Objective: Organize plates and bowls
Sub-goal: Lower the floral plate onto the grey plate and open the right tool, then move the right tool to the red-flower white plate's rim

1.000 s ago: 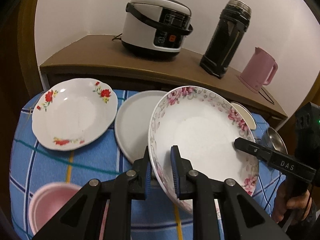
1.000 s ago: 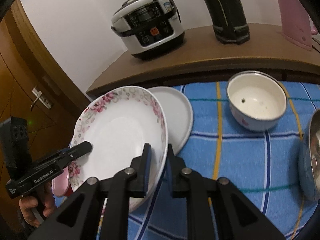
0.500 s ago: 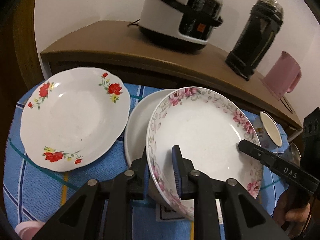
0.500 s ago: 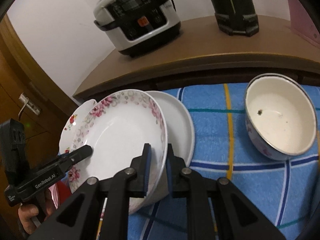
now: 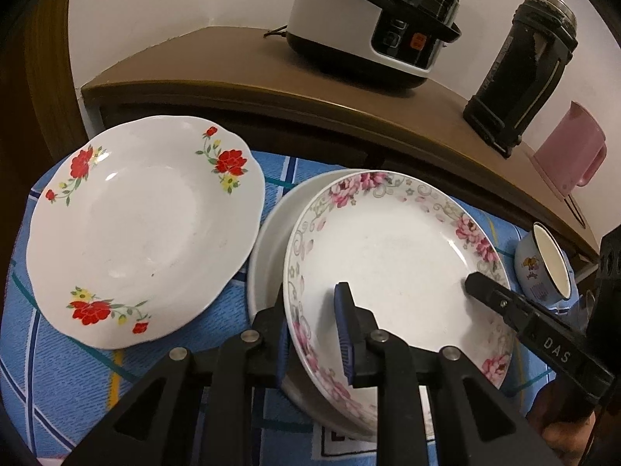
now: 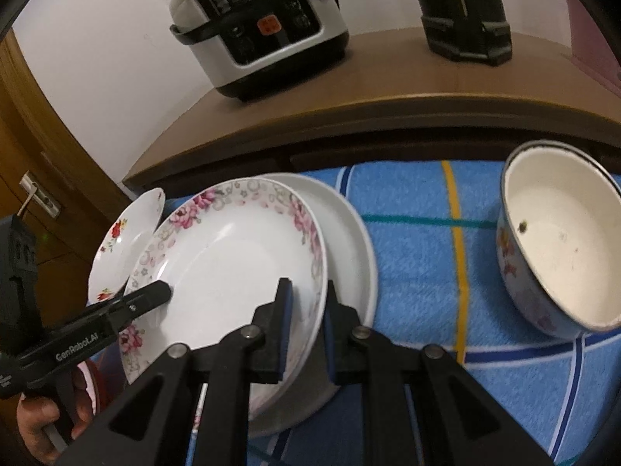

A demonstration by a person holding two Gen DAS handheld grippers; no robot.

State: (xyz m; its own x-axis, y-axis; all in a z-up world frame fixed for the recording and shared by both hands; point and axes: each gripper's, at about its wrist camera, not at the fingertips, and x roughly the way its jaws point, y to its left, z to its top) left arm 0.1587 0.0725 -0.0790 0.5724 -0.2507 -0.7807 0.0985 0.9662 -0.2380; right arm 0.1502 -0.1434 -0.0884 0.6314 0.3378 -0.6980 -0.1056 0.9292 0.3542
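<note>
Both grippers are shut on the rim of one pink-flowered plate (image 5: 392, 256), which also shows in the right wrist view (image 6: 233, 256). My left gripper (image 5: 310, 322) grips its near-left rim; my right gripper (image 6: 306, 310) grips the opposite rim. The plate sits tilted over a plain white plate (image 5: 271, 233), also in the right wrist view (image 6: 349, 240); whether they touch is unclear. A red-flowered plate (image 5: 143, 229) lies to the left on the blue cloth. A white enamel bowl (image 6: 562, 240) stands to the right.
Behind the table, a brown shelf (image 5: 233, 62) carries a rice cooker (image 5: 372, 19), a black flask (image 5: 524, 66) and a pink kettle (image 5: 570, 151). A wooden door with a handle (image 6: 35, 194) is at the left. The blue checked cloth (image 6: 419, 256) covers the table.
Both grippers have carried the pink-flowered plate forward and lower over the plain white plate. The pink bowl at lower left has left the left wrist view.
</note>
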